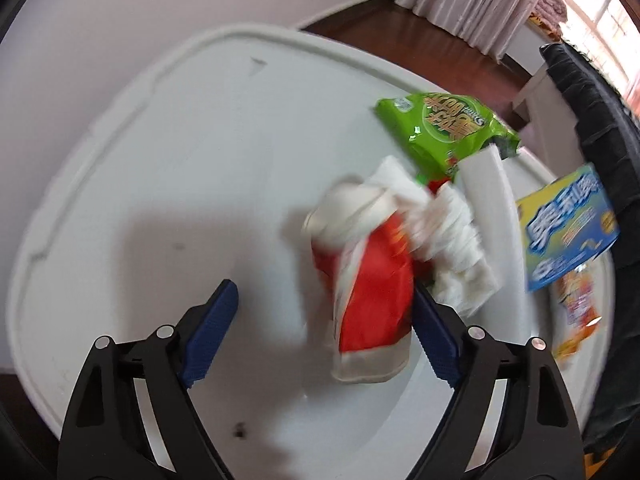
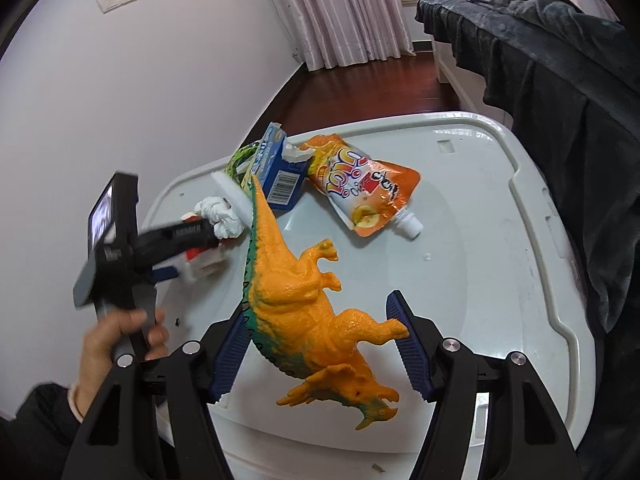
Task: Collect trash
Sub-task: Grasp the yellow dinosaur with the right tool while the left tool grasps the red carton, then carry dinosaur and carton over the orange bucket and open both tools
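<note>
**Trash gathered at one edge of the table; both grippers stand apart**

Left wrist view. We note heavy motion blur over the red and white paper cup (image 1: 366, 280), which lies on its side between the fingers of the left gripper (image 1: 320, 332). The jaws stand wide apart; the cup sits close against the right-hand pad, but the blur keeps us from telling whether it touches. The other pad is clear of it. Beyond the cup we find crumpled white tissue (image 1: 452, 240), a green snack bag (image 1: 440, 128) partly covered by a white foam strip (image 1: 492, 208), a blue and yellow box (image 1: 568, 224) and an orange pouch (image 1: 576, 312) that is smeared and largely cut off at the table edge. A dark garment (image 1: 592, 128) blocks the right margin.

Right wrist view. The right gripper (image 2: 320, 344) has its jaws apart around an orange toy dinosaur (image 2: 296, 292); the left-hand pad lies along its green back, the other pad stands clear of its leg, so we cannot confirm a grip. The dinosaur's tail overlaps the foam strip and hides part of the box. The left gripper, held in a hand (image 2: 120, 340), covers most of the cup. The orange pouch lies flat and fully visible here.

Surface and room. The white plastic table (image 2: 480, 220) carries scuffs and small dark specks. Behind it are a pale wall, dark wood floor and pink curtains (image 2: 344, 12).
</note>
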